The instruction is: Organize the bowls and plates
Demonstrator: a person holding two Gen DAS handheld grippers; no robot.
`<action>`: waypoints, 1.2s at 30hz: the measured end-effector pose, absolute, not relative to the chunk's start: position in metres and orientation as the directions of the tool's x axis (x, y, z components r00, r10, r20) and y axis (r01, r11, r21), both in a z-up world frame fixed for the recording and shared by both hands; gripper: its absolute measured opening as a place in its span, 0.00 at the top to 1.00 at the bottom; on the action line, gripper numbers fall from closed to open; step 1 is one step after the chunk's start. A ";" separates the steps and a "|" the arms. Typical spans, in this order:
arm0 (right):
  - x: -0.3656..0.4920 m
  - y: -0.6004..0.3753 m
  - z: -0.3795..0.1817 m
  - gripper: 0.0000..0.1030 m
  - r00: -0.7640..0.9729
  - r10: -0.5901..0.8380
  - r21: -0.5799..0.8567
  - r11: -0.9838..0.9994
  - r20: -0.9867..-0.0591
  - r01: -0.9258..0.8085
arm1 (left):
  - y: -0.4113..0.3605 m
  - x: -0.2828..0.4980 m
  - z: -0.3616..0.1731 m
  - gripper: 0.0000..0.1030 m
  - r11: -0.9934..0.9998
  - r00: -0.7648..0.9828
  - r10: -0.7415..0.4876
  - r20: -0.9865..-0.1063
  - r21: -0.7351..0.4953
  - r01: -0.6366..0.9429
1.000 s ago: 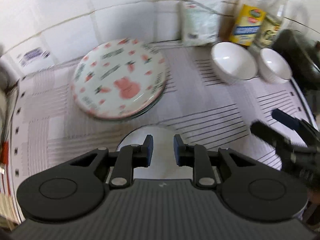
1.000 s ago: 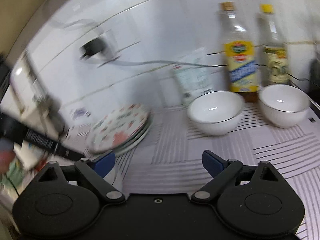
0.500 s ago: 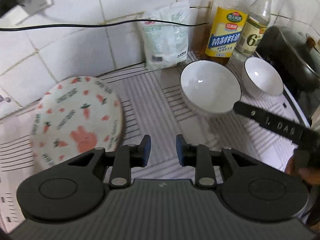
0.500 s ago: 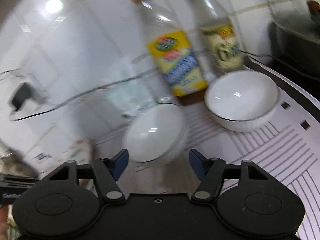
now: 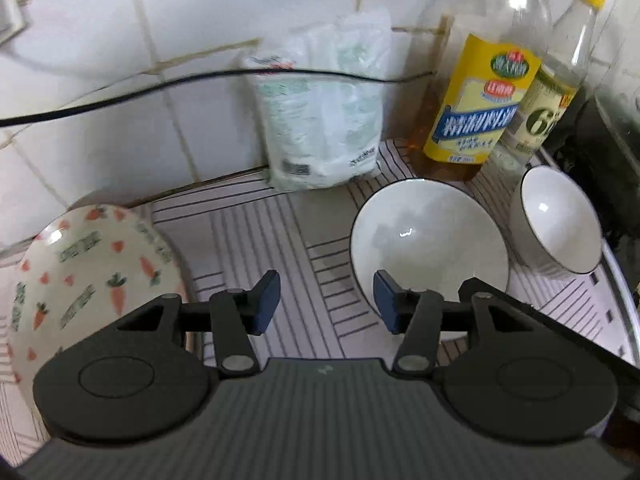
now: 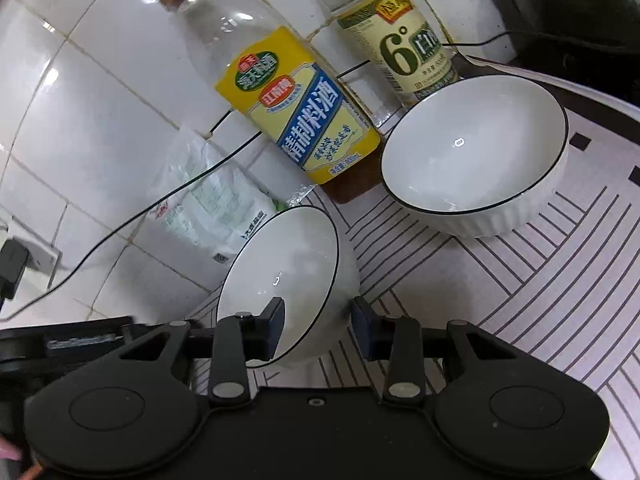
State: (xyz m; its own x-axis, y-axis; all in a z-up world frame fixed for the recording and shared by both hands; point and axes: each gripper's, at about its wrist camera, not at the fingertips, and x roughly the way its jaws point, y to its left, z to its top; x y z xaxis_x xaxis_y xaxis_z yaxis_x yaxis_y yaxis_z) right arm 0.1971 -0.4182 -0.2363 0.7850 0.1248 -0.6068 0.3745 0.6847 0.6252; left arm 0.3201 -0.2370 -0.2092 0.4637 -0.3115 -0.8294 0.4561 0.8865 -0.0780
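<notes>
Two white bowls with dark rims stand on the striped mat. My right gripper (image 6: 318,328) straddles the near rim of the nearer bowl (image 6: 288,264). One pad is inside the bowl, the other beside its outer wall. Its jaws are closing, and a gap still shows at the pads. The second bowl (image 6: 476,152) sits behind to the right. My left gripper (image 5: 326,302) hovers over bare mat with its jaws opening and nothing between them. The nearer bowl (image 5: 428,248) lies just beyond its right fingertip. A stack of carrot-print plates (image 5: 88,280) lies at the left.
Against the tiled wall stand a yellow-labelled bottle (image 5: 476,116), a second bottle (image 5: 556,104) and a white plastic bag (image 5: 320,120). A black cable (image 5: 120,100) runs along the wall. A dark pot (image 6: 572,4) sits at the far right past the mat's edge (image 5: 624,292).
The left gripper has swung right, away from the plates toward the bowls, and its jaws have spread. The right gripper has rolled, come down on the nearer bowl's rim, and its jaws have narrowed.
</notes>
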 end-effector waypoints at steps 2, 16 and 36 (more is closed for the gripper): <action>0.200 -0.419 -0.238 0.65 0.777 0.111 0.613 0.687 -0.619 0.390 | -0.246 0.325 -0.217 0.50 0.881 0.447 -0.295 -0.844 -0.060 0.469; 0.200 -0.413 -0.241 0.84 0.755 0.031 0.538 0.721 -0.655 0.437 | -0.256 0.317 -0.231 0.85 0.870 0.319 -0.317 -0.893 -0.139 0.474; 0.157 -0.375 -0.201 0.83 0.746 0.152 0.574 0.742 -0.649 0.348 | -0.203 0.268 -0.168 0.84 0.878 0.298 -0.251 -0.921 -0.086 0.472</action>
